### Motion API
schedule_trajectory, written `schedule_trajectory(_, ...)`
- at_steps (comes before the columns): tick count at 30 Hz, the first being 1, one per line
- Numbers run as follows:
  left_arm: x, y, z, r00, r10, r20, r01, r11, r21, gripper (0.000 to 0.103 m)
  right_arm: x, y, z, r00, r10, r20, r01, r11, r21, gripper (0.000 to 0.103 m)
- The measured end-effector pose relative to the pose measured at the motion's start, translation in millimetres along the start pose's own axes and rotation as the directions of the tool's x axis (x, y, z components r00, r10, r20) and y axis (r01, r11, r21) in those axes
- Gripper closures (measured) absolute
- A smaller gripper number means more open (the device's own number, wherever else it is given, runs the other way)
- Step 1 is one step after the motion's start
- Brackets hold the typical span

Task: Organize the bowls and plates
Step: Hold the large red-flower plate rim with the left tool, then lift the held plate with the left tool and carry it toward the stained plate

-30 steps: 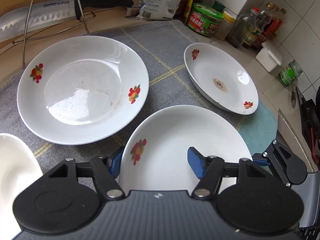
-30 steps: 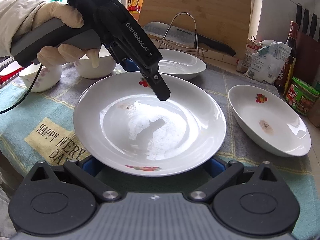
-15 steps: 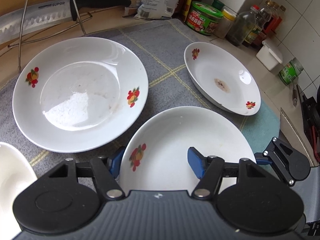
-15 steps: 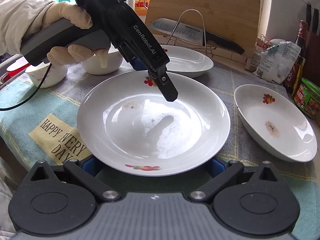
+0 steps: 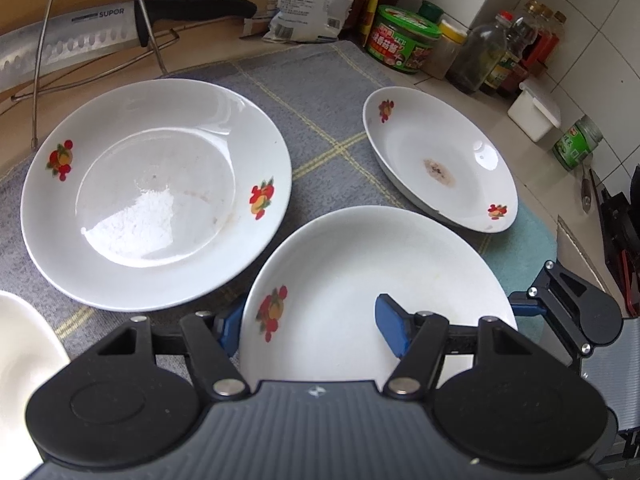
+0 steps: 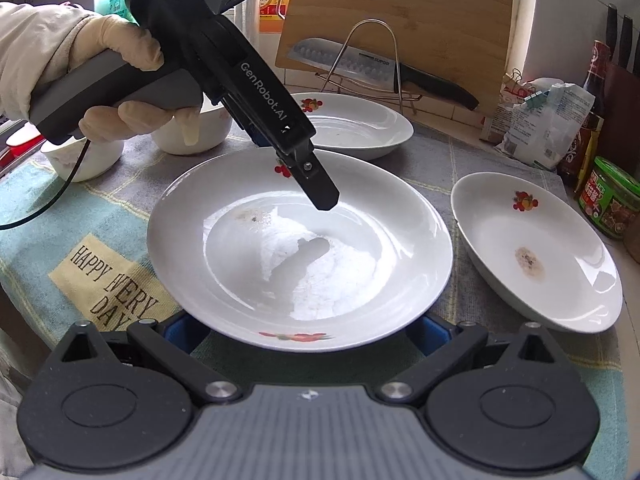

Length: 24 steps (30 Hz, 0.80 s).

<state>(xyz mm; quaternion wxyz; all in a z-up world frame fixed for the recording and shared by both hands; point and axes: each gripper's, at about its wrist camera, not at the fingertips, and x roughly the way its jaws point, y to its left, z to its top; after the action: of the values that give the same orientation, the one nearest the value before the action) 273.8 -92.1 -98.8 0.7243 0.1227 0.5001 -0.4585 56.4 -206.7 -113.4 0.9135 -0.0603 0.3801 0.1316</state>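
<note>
At the left end of the bench two bowls [image 6: 196, 136] stand close together on the cloth [image 5: 320, 100], untouched so far. Beside them a gloved hand [image 6: 120, 80] holds the left gripper [image 5: 310, 328], angled down over the near plate [image 6: 300, 264]. Its tongs are drawn in and clamped on that plate's rim by the fruit print, one pad outside the edge and the other over the inner slope.

The near plate sits at the front edge, mid-bench. The far plate [image 5: 156, 196] lies toward the back edge, just in front of the knife rack; the two are near each other but not touching.

The right gripper [image 6: 308, 332] is low at the near plate's front rim with its tongs spread wide. A pad shows at either side under the rim, and no clamp can be seen there. Toward the right end lies the stained plate [image 5: 440, 160], apart from the others, with jars [image 5: 404, 40] beyond it in the back corner.

The step in hand looks like gathering the plates into one stack, and this plate is the first taken up. The next move likely calls for lifting it level, with the right tongs steadying the front rim if needed. It should clear the far plate's edge, be centred over it, and be lowered gently before release. A one-sided rim grip could let the plate tip or slip.
</note>
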Motion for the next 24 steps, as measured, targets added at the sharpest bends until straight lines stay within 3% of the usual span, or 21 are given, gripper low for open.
schedule_trajectory(6, 2.1, -0.1, 2.0, 1.000, -0.001, -0.008, 0.001, 1.000, 0.003, 0.038, 2.0, -15.9, -3.1, 0.995, 0.099, -0.013, -0.099, 0.995, -0.022, 0.000)
schedule_trajectory(13, 2.6, -0.6, 3.3, 1.000, 0.001, -0.019, -0.001, 1.000, 0.006, 0.038, 6.1, -26.2, -2.2, 0.988, 0.153, -0.027, -0.155, 0.984, -0.089, 0.000)
schedule_trajectory(24, 2.3, -5.1, 3.0, 0.999, 0.033, -0.022, -0.033, 0.999, 0.026, 0.038, 13.8, -22.9, 1.7, 0.987, 0.157, -0.035, -0.160, 0.978, -0.134, 0.000)
